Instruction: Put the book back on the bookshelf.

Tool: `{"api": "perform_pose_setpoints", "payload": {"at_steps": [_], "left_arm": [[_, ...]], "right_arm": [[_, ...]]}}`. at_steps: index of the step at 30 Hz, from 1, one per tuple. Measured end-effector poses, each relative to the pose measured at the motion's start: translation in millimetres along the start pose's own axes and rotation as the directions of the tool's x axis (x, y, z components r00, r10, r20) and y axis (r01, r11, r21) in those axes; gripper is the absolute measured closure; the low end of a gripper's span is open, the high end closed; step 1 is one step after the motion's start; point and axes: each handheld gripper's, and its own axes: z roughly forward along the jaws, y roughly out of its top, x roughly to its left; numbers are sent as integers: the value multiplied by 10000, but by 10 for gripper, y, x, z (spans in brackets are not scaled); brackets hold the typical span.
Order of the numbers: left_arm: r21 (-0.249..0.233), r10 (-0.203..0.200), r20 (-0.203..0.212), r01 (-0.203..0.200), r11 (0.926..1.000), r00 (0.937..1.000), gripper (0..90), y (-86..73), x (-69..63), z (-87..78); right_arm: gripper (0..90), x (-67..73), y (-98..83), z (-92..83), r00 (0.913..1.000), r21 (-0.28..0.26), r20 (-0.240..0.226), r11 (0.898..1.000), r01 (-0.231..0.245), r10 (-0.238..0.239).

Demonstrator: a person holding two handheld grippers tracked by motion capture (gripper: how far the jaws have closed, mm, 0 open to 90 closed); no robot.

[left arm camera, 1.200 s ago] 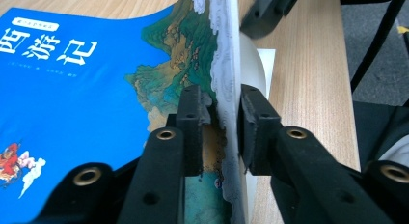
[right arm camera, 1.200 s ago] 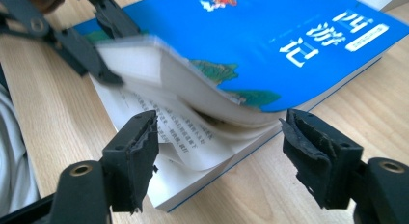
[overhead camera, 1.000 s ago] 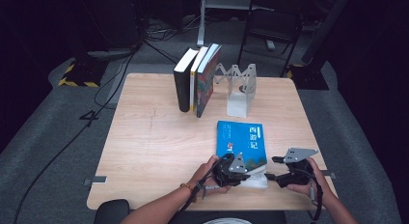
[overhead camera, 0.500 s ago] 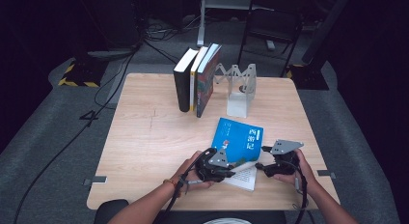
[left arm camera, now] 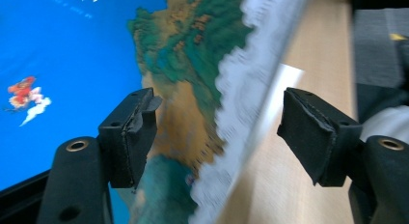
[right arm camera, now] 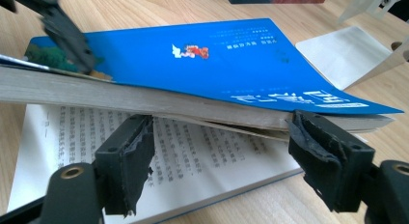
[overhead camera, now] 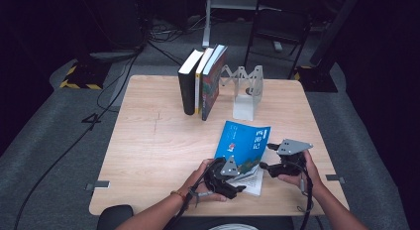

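Shifted since earlier frame: blue book [overhead camera: 242, 148], now angled at near right of worktop [overhead camera: 148, 155], cover block lifted off open pages. Left tool [overhead camera: 241, 188]: jaws just opened, straddling the cover's corner, not pressing. Right tool [overhead camera: 263, 165]: wide, at page edge, nothing held. Book seemingly being opened.

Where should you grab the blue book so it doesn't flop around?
Probably the thick raised stack of pages under the blue book's cover, along its open edge, coming in level from the side where the right tool sits. That part lifts off the bottom pages, leaving a gap to slide one jaw under. The thin cover alone would bend.
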Motion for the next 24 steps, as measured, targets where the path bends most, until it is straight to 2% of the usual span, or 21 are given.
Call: {"api": "perform_pose_setpoints", "payload": {"at_steps": [3,5,7,10,12,14,15,18,19,20,22,24], "left_arm": [[-13,-77,-485,76,10000,9988,323,31,-7,42],[-41,22,-867,-25,10000,9962,384,44,-18,57],[-37,68,-1040,-73,10000,9946,431,47,-30,60],[-117,550,-1366,-571,9983,9891,569,50,-56,9],[-247,709,-1579,-757,9968,9849,710,59,-39,-53],[-316,650,-1538,-706,9970,9860,781,55,-9,-83],[-324,560,-1388,-611,9976,9887,781,40,32,-116],[-350,704,-932,-739,9966,9932,796,-33,136,-189],[-400,616,-799,-649,9971,9949,795,-56,165,-213],[-542,581,-517,-609,9967,9970,795,-94,228,-259],[-565,541,-298,-557,9968,9981,795,-128,298,-316],[-598,602,-208,-613,9963,9980,792,-142,318,-332]], "right_arm": [[260,1,47,7,10000,-64,11,10000,38,-38],[259,2,71,14,10000,-84,4,9999,58,-58],[259,2,77,18,10000,-118,-22,9999,59,-59],[260,2,74,26,10000,-48,55,10000,41,-41],[261,-5,69,28,9999,-60,157,10000,28,-27],[254,-15,57,20,10000,-61,72,10000,-1,1],[254,-15,57,20,10000,-61,72,10000,-1,1],[253,-13,45,11,9997,-180,-210,9998,93,-97],[257,-14,46,9,9993,-253,-329,9995,177,-185],[257,-10,49,9,9986,-282,-466,9993,232,-245],[263,3,59,36,9948,-339,-894,9984,456,-484],[272,11,64,63,9931,-305,-1021,9981,542,-570]]}}
